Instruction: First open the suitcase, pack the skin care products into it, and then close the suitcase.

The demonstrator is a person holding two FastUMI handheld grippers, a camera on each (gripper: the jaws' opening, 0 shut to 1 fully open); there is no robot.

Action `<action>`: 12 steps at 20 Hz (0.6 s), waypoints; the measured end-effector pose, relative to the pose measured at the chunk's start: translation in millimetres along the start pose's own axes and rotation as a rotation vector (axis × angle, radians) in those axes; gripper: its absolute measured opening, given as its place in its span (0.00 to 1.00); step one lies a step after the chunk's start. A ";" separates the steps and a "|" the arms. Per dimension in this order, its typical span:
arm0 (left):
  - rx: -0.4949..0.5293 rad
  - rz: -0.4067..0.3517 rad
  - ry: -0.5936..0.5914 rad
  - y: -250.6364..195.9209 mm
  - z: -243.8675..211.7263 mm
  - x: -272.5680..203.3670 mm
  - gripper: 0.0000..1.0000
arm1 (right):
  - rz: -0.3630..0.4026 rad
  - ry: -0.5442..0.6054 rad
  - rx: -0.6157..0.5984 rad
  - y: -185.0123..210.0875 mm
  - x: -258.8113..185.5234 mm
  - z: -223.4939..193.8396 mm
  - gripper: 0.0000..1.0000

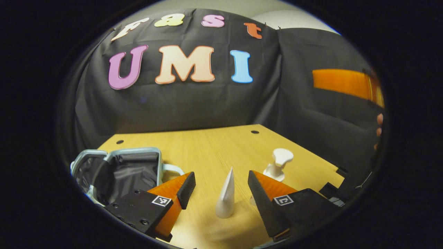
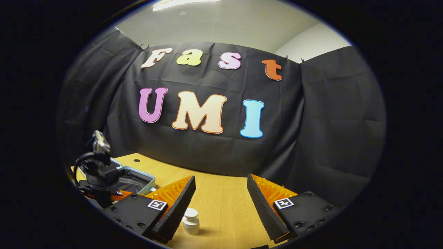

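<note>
Already the suitcase (image 1: pixel 117 173) lies open on the wooden table (image 1: pixel 207 148), its dark lining exposed, so the packing step is in hand. Seen in the left gripper view, the left gripper (image 1: pixel 221 188) hangs low over the table with its jaws spread wide and nothing between them but air; a white cone-shaped tube (image 1: pixel 225 195) stands upright in the gap, touching neither finger, and a white pump bottle (image 1: pixel 278 165) stands farther back, just beyond the right-hand finger. To do this well, the person would likely centre the cone between the pads, come down to its wider lower half where the taper offers more to press on, and close gently, since a slim upright cone may tip or squirt out of a pinch taken too high. In the right gripper view, the right gripper (image 2: pixel 221 204) is likewise wide open and empty, with a small white jar (image 2: pixel 191 221) on the table near its left-hand finger; the suitcase sits well off to the left.
</note>
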State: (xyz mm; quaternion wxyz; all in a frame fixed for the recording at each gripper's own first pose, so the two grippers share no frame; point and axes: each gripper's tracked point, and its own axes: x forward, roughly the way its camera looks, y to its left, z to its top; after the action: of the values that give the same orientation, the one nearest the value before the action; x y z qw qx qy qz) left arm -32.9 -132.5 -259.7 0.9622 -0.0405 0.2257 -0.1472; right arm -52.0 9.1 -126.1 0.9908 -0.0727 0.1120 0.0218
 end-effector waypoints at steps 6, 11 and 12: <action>-0.011 0.026 0.046 3.0 -32.0 14.4 0.41 | 0.032 0.050 -0.006 11.7 1.9 -33.5 0.96; -0.036 0.038 0.026 14.0 -8.6 5.8 0.20 | 0.062 0.076 0.038 28.8 24.1 -60.2 0.96; -0.028 0.050 0.012 18.5 2.6 -0.7 0.21 | 0.075 0.089 0.044 34.6 29.9 -68.0 0.96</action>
State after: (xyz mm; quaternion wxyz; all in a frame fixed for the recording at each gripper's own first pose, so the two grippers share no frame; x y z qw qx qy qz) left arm -27.4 -114.6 -259.8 0.9635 -0.0475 0.2342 -0.1204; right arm -39.8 34.0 -203.3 0.9847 -0.0474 0.1592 0.0531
